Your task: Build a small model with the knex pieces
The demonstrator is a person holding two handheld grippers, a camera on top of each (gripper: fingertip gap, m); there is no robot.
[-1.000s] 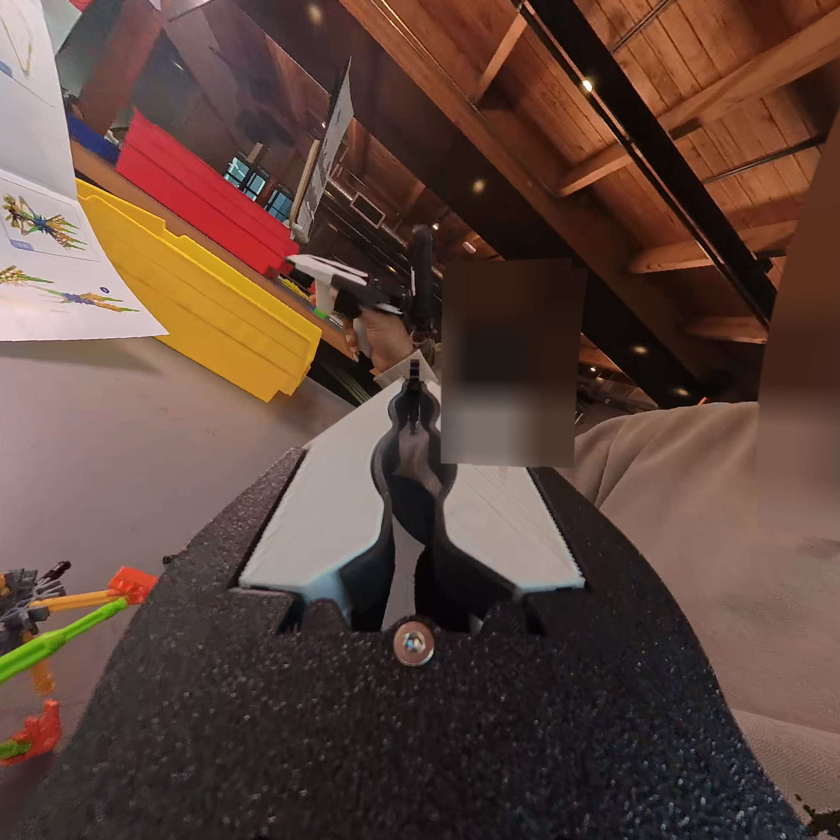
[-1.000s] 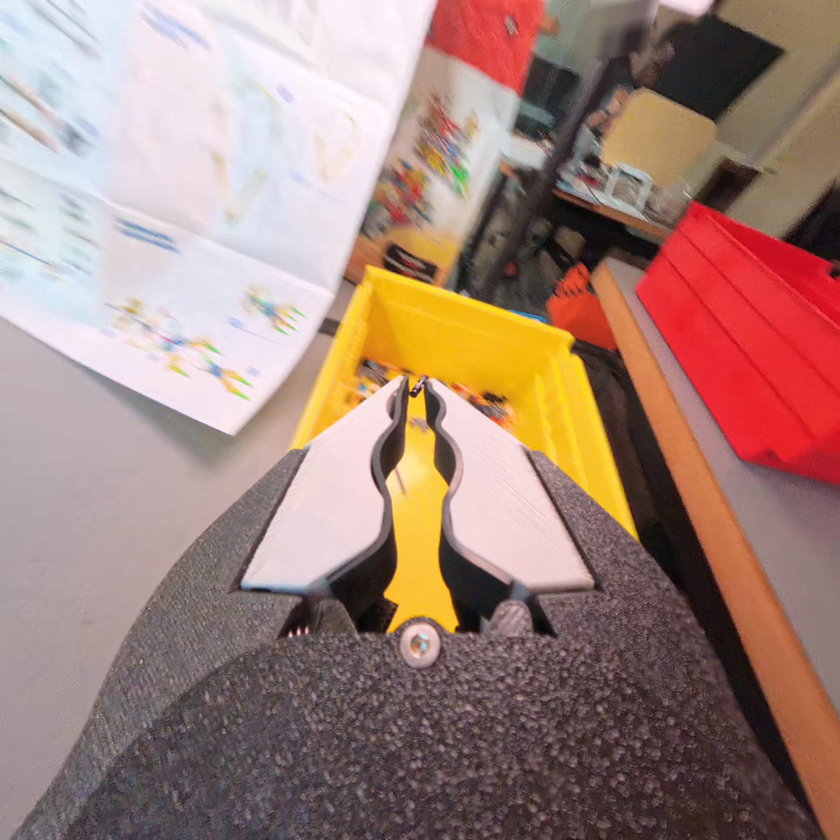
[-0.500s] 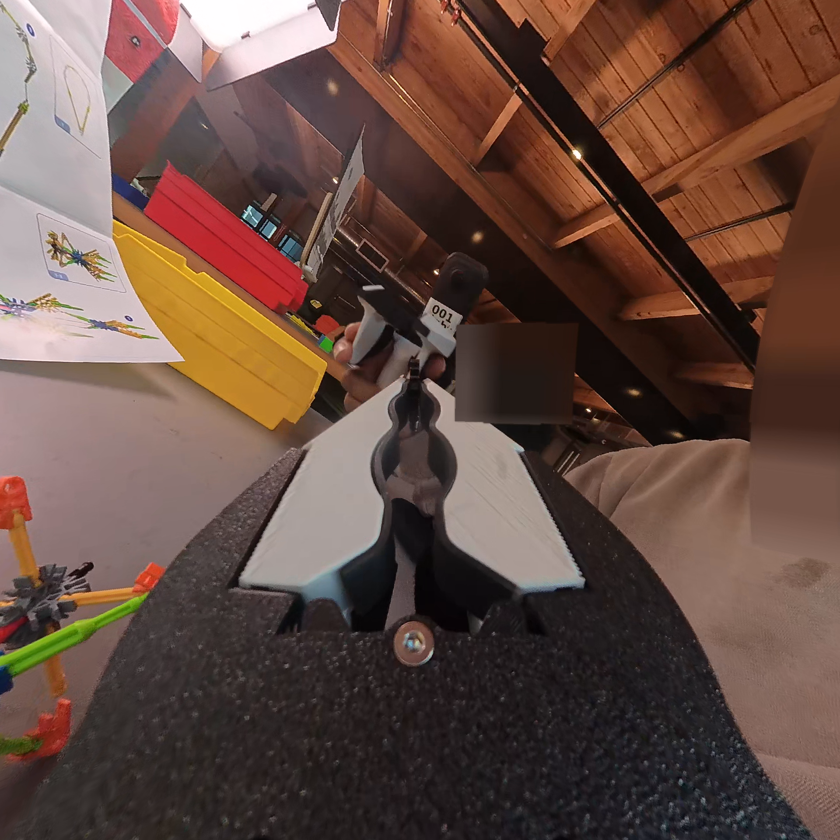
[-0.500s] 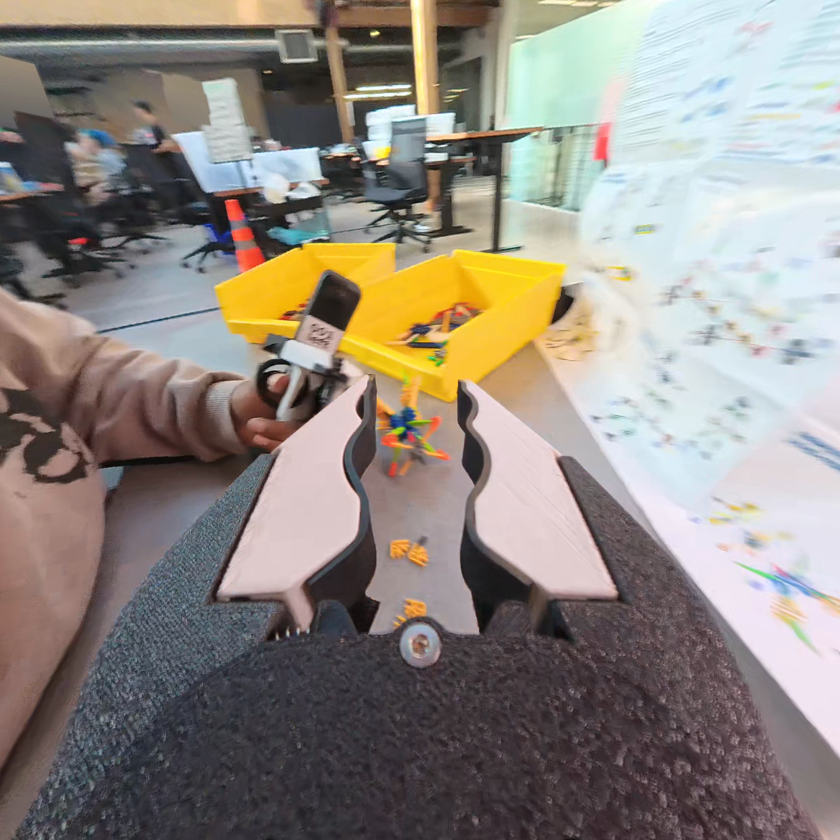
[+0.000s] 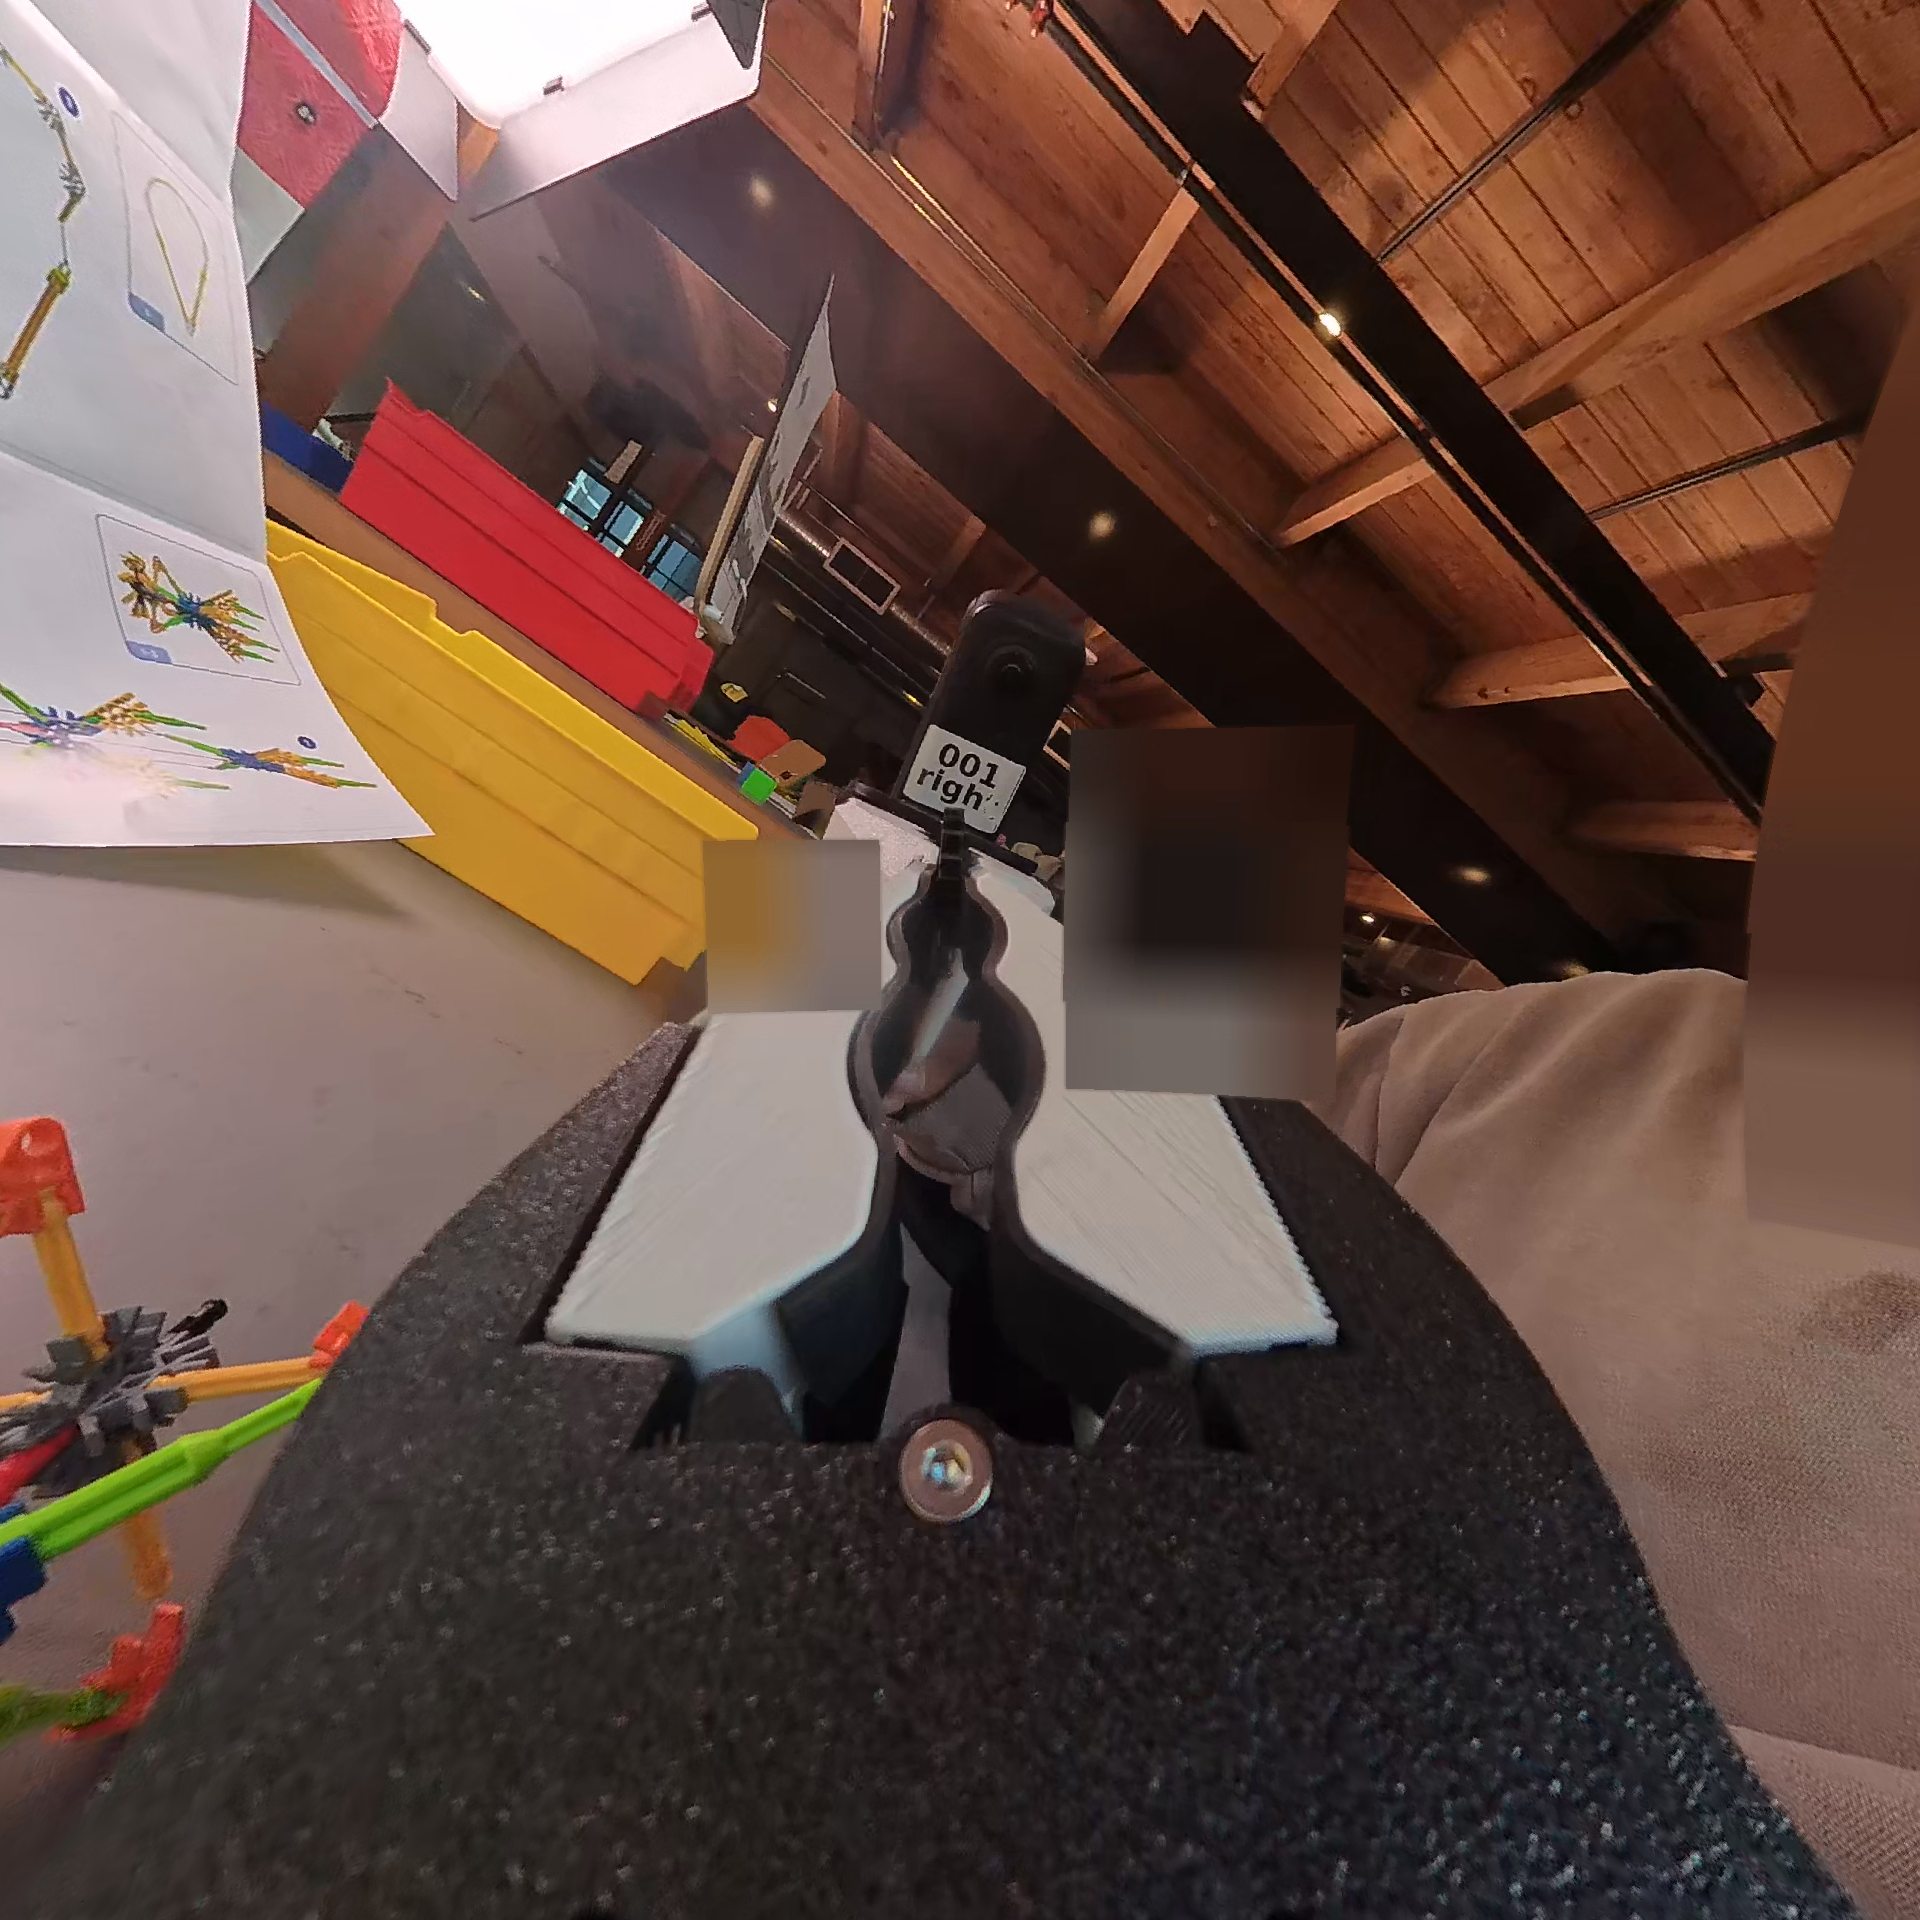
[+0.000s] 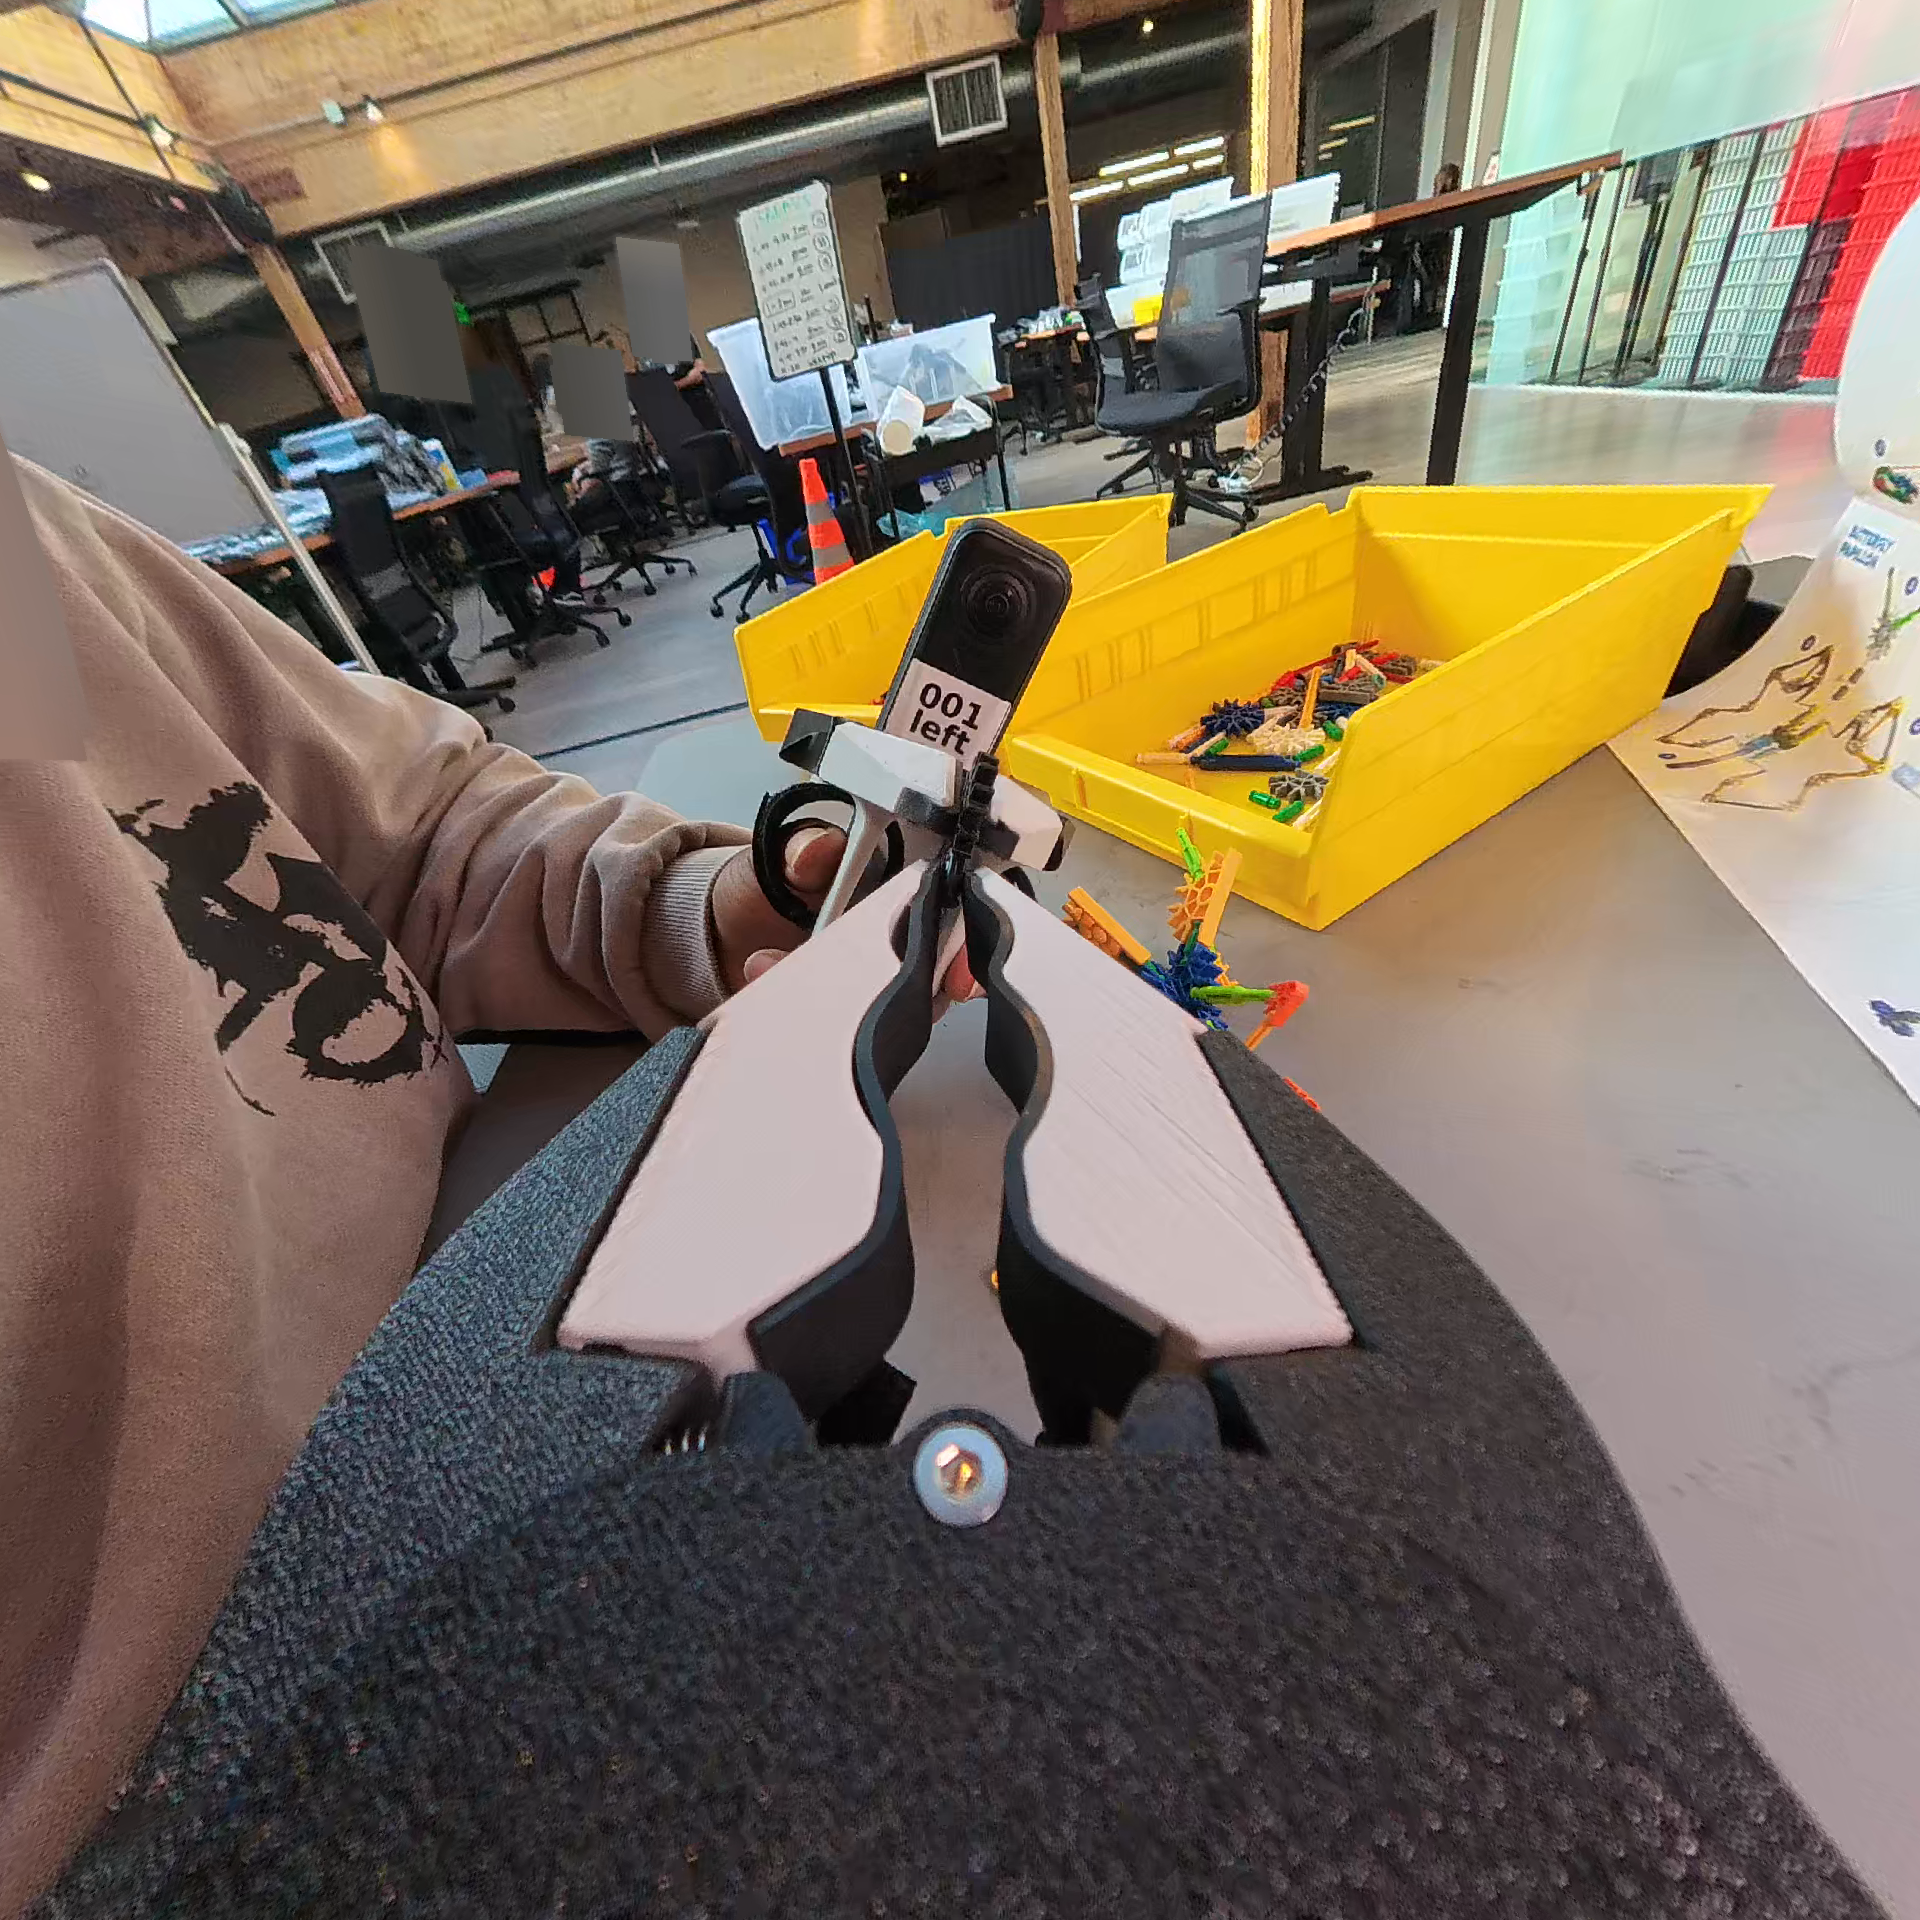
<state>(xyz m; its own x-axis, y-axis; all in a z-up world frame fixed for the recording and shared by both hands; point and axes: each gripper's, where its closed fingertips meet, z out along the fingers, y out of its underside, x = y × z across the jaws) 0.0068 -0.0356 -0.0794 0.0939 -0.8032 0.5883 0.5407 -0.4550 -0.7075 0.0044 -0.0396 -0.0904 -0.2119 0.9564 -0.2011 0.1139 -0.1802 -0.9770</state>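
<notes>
Since the earlier frame you are closing your right gripper (image 6: pixel 951 883) onto a small black toothed piece (image 6: pixel 977 805); your left gripper (image 5: pixel 948 868) is pinching a similar black toothed part (image 5: pixel 952 831), and both tips are facing each other above the grey table (image 6: pixel 1558 1195).

Left gripper (image 5: pixel 951 883): jaws closed at tips, pinching small black toothed piece, aimed upward. Right gripper (image 6: pixel 954 878): jaws closed at tips on same kind of piece, facing left gripper tip to tip. Left hand (image 6: pixel 774 914) grips handle, beige sleeve (image 6: pixel 499 862).
</notes>
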